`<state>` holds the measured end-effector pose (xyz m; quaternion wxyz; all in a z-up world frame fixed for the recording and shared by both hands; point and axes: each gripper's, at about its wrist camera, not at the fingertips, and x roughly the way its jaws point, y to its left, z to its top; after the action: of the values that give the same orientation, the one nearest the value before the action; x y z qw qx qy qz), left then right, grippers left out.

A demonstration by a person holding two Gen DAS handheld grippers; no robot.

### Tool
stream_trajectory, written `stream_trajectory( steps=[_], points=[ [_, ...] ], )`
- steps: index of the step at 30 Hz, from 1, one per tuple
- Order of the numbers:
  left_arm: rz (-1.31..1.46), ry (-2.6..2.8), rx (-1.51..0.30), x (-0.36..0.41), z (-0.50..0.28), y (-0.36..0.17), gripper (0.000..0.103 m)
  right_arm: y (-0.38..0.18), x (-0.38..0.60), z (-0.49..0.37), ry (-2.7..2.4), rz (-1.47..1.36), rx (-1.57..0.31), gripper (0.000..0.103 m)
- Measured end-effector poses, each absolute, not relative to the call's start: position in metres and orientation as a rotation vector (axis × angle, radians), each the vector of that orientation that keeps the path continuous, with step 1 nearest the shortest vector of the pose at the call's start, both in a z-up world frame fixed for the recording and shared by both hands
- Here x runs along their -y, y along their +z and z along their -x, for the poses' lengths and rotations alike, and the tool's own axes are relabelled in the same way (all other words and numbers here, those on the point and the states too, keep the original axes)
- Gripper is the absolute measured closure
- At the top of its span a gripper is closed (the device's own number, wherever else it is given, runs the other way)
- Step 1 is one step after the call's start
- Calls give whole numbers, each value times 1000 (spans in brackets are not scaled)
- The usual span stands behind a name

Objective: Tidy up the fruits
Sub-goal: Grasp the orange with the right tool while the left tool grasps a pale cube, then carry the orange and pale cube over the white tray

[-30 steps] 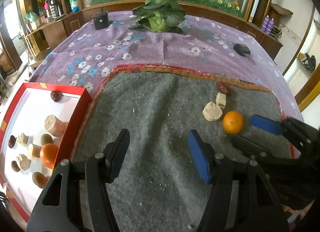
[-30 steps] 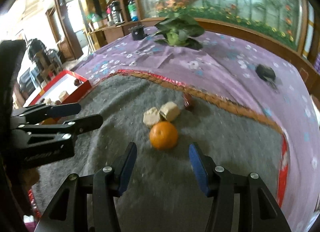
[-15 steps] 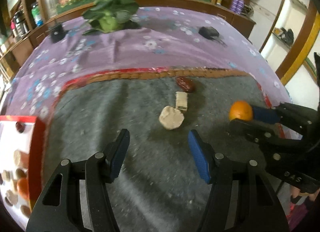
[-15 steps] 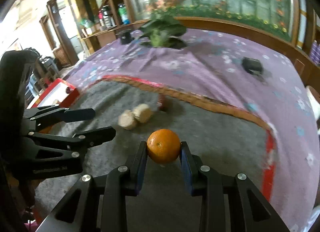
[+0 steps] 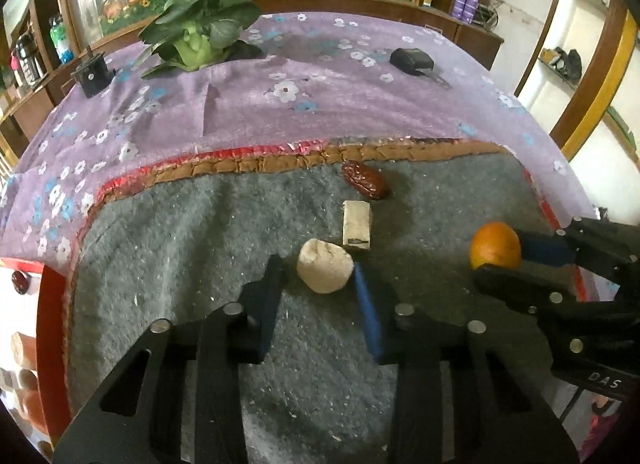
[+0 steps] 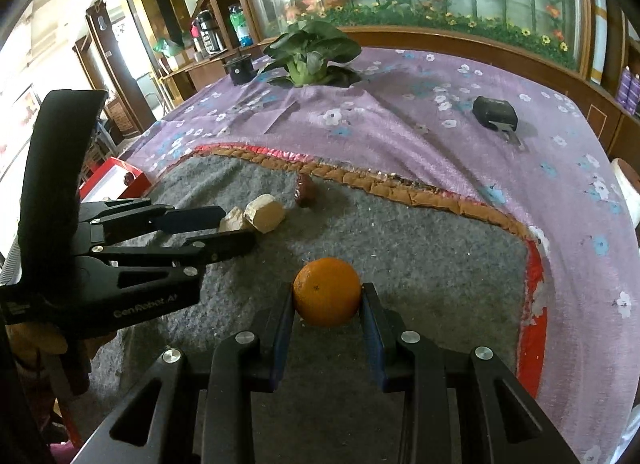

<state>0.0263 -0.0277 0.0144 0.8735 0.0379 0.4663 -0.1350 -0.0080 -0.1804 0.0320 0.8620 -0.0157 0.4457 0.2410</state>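
Observation:
My right gripper (image 6: 326, 298) is shut on an orange (image 6: 327, 291) and holds it just above the grey felt mat (image 6: 420, 248); the orange also shows in the left wrist view (image 5: 495, 246). My left gripper (image 5: 318, 278) has its jaws closed around a pale round chunk (image 5: 325, 271) on the mat, touching or nearly touching it. A pale rectangular chunk (image 5: 356, 225) and a dark red date (image 5: 365, 179) lie just beyond. The red tray (image 5: 50, 304) with several sorted pieces sits at the left edge.
A purple flowered cloth (image 5: 320, 104) covers the table beyond the mat. On it stand a leafy green vegetable (image 5: 198, 36), a small black box (image 5: 93, 76) and a black key fob (image 5: 412, 60). A wooden ledge with flowers borders the far side.
My left gripper moved forward and closed its jaws around the pale round chunk. My right gripper keeps its hold on the orange, slightly lifted.

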Motion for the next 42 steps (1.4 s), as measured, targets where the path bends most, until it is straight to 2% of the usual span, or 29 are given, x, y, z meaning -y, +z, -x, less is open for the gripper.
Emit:
stream_trajectory(
  steps=[21, 42],
  points=[
    [8, -191, -926, -34, 32, 41, 77, 47, 135, 44, 579, 86, -925, 71],
    [45, 58, -821, -136, 81, 68, 76, 66, 15, 69, 761, 168, -899, 71]
  ],
)
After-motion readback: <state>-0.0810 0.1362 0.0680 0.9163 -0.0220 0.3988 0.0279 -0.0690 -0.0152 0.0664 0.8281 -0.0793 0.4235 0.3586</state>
